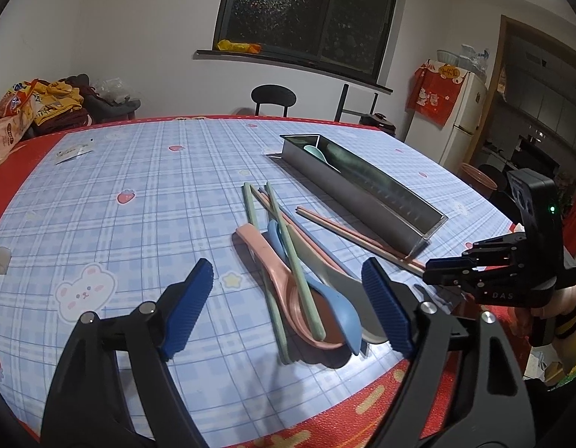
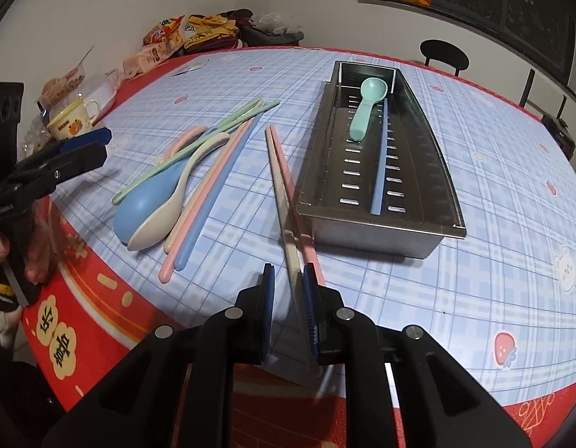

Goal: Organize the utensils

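right hand-held gripper (image 2: 288, 298) | narrow, around cream chopstick (image 2: 288, 239) | beside tray (image 2: 377, 239)

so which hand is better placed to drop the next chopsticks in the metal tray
Right. The right gripper already has the pink and beige chopsticks between its jaws beside the tray; the left gripper hangs open over the spoon pile.

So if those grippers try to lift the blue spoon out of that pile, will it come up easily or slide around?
The blue spoon looks like smooth matte plastic, so probably light and stiff, though possibly slippery between ribbed pads. A green chopstick lies across it and a cream spoon leans alongside, so lifting it would likely drag or roll those. Its rounded bowl may rock if pushed.
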